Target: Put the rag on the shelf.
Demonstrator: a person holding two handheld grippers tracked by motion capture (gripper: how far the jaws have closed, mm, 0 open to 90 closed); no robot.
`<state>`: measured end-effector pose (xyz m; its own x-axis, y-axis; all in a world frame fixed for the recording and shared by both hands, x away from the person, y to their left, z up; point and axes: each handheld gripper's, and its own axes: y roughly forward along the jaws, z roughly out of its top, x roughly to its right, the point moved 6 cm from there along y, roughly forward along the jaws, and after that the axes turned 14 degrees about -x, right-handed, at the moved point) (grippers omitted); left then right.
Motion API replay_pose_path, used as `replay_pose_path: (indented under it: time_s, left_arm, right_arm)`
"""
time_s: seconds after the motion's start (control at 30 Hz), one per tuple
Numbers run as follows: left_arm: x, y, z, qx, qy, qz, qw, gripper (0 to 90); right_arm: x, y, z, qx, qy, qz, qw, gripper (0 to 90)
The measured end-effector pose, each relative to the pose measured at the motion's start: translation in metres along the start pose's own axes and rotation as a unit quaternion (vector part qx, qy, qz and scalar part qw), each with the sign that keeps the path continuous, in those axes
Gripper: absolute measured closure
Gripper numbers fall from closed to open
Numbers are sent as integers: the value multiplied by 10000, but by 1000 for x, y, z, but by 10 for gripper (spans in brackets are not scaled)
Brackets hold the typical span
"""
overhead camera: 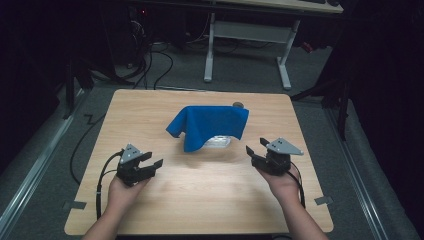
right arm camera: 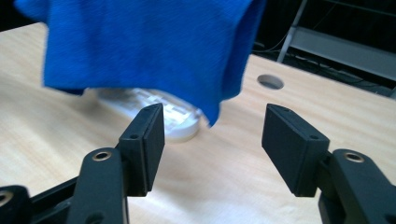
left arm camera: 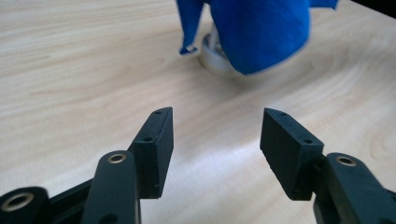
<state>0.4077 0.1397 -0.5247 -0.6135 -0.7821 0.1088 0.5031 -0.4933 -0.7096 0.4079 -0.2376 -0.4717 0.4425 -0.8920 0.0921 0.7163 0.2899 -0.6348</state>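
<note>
meanwhile, at frame centre, a blue cloth (overhead camera: 209, 125) drapes over a clear object (overhead camera: 219, 141) on the desk (overhead camera: 200, 200); the left tool (overhead camera: 152, 164) and right tool (overhead camera: 255, 150) wait below, both spread wide and empty. a careless tug could drag the hidden object.

A bright blue cloth of soft fabric (overhead camera: 210, 125) hangs draped over a hidden support, near the far edge of the light wooden table (overhead camera: 150, 115), about midway between its left and right edges. One corner droops to the left. Under its lower hem a clear, shallow plastic container (overhead camera: 220, 141) lies flat on the table, partly covered.
</note>
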Motion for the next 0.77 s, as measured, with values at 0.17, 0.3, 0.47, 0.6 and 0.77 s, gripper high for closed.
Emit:
replay_pose_path:
  time_s: [0.17,0.3,0.47,0.6,0.77]
  left_arm:
    - [24,-7,-21,-43,-166,-216,9996,443]
    - [57,-3,-42,-208,77,-280,9994,427]
    - [100,9,-56,-625,626,-401,9953,411]
    - [109,15,-54,-682,1040,-252,9919,399]
    - [103,16,-53,-681,898,-260,9933,398]
  right_arm:
    - [-24,-10,-18,-21,-54,93,9999,366]
    - [-47,-12,-38,-166,-75,200,9996,362]
    - [-74,-9,-77,-324,220,466,9981,400]
    - [-83,-2,-87,-662,-420,360,9963,376]
    - [-81,6,-86,-717,-260,525,9957,376]
